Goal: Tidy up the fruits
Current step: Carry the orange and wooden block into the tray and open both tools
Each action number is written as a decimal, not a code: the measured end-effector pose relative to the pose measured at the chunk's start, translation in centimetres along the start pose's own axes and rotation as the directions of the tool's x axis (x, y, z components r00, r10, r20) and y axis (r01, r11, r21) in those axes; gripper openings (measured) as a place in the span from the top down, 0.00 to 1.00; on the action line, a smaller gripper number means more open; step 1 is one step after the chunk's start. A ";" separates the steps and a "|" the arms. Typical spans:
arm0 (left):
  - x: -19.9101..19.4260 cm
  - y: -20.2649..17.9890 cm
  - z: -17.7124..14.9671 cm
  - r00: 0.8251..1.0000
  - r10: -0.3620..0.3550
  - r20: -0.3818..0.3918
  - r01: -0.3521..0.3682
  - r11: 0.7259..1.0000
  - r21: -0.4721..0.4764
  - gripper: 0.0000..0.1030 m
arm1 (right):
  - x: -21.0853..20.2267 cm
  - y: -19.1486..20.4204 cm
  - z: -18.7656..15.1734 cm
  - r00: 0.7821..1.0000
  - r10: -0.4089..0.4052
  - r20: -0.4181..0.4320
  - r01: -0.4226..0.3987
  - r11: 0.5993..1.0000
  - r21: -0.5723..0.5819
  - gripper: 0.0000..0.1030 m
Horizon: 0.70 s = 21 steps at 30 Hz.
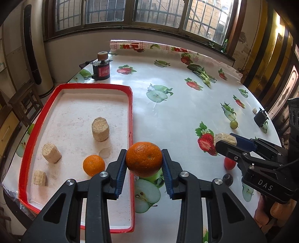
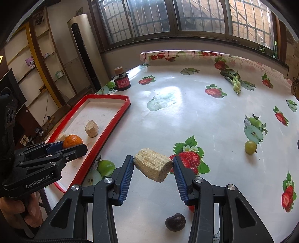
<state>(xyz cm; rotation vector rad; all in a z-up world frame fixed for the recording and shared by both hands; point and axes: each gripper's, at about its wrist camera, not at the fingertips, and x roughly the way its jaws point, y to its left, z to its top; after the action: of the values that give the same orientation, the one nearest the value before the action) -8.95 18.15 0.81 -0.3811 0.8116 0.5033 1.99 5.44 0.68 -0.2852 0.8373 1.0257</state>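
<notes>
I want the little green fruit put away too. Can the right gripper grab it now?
Probably not yet. The right gripper is shut on a beige chunk, so it's busy. The green fruit sits in the open with nothing around it.

This is a lived-in room of a home, a dining or living room by its furnishing. The bench is a round table under a glossy oilcloth printed with strawberries and green apples, its spare length rolled up along the far edge. Behind that edge runs a wide window with dark wooden frames and metal bars, brick walls outside. A tall floor-standing air conditioner fills the far left corner, beside open wall shelves carrying a plush toy. A wooden stool stands on the floor off the bench's left edge.
</notes>
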 end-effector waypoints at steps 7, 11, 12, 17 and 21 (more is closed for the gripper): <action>-0.8 2.2 -0.1 1.000 0.017 0.013 -0.017 0.999 -0.032 0.68 | 0.4 1.7 0.5 1.000 0.009 -0.004 -0.009 1.000 -0.027 0.57; -1.0 3.6 -0.1 0.999 0.032 0.018 -0.031 0.998 -0.050 0.68 | 0.8 2.8 0.7 1.000 0.019 -0.006 -0.020 0.999 -0.044 0.57; -1.1 3.9 -0.1 0.999 0.035 0.019 -0.034 0.998 -0.054 0.68 | 1.0 3.1 0.8 1.000 0.022 -0.007 -0.022 0.999 -0.047 0.57; -1.4 5.6 -0.1 0.998 0.057 0.024 -0.055 0.996 -0.069 0.68 | 1.6 4.5 1.4 0.999 0.038 -0.007 -0.038 0.997 -0.063 0.57; -1.5 6.7 0.0 0.997 0.072 0.025 -0.070 0.994 -0.081 0.68 | 2.1 5.5 2.0 0.999 0.048 -0.008 -0.049 0.996 -0.077 0.57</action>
<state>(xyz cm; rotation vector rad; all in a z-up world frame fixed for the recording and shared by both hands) -13.59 23.22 1.06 -0.4194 0.7814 0.6079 -1.19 10.79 1.33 -0.3352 0.8149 1.1046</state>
